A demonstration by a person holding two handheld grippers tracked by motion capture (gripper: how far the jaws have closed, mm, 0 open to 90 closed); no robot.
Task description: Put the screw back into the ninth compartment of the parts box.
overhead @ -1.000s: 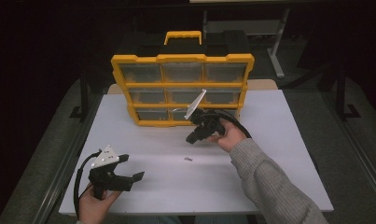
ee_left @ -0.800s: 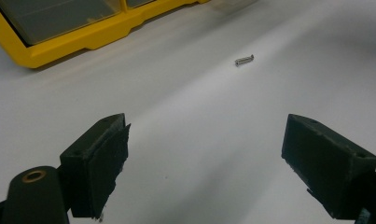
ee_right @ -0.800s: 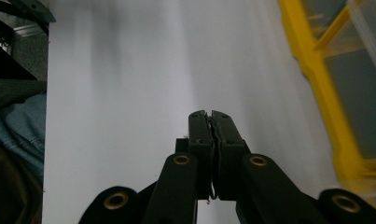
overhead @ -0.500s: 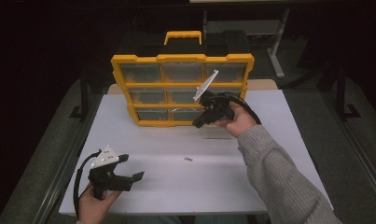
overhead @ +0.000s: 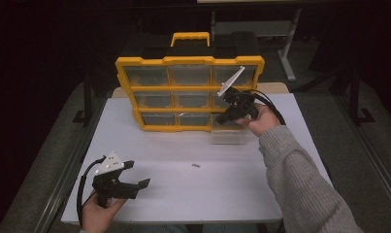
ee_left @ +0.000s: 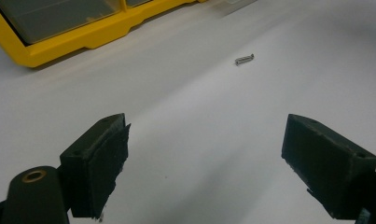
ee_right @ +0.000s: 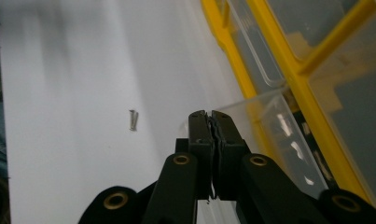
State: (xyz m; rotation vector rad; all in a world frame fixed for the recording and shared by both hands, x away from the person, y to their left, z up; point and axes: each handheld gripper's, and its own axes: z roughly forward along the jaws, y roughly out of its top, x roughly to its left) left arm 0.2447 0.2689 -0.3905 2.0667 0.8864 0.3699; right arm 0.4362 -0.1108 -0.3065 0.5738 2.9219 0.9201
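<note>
**Two hand-held tools at a yellow drawer cabinet, with a loose screw on the white tabletop**

High view. My right tool (overhead: 230, 114) sits right of centre in the frame, raised in front of the lower right corner of the yellow drawer cabinet (overhead: 189, 92). Its jaws are pressed together with nothing between them. Just below it, a clear plastic drawer (overhead: 228, 135) stands pulled out of the cabinet's bottom row onto the tabletop (overhead: 183, 194). My left tool (overhead: 127, 177) lies at the lower left of the frame, near the front edge of the tabletop, with its jaws spread wide and nothing in them. A small metal screw (overhead: 195, 165) lies alone near the centre of the frame, well apart from both tools and in front of the cabinet.

Left gripper view. The two black pads (ee_left: 104, 163) of my left tool rise from the bottom corners, far apart, with bare tabletop between them. The screw (ee_left: 244, 59) lies in the upper middle of the frame, beyond the pads and untouched. The cabinet's yellow base (ee_left: 83, 44) crosses the upper left corner.

Right gripper view. My right tool (ee_right: 212, 140) fills the lower centre, its fingers meeting along a thin seam. The screw (ee_right: 133, 120) lies left of centre on the tabletop. The clear drawer (ee_right: 274, 130) stands just right of the tool's tips, and small metal pieces show dimly inside it. The cabinet's yellow frame (ee_right: 288, 60) runs down the right side.
</note>
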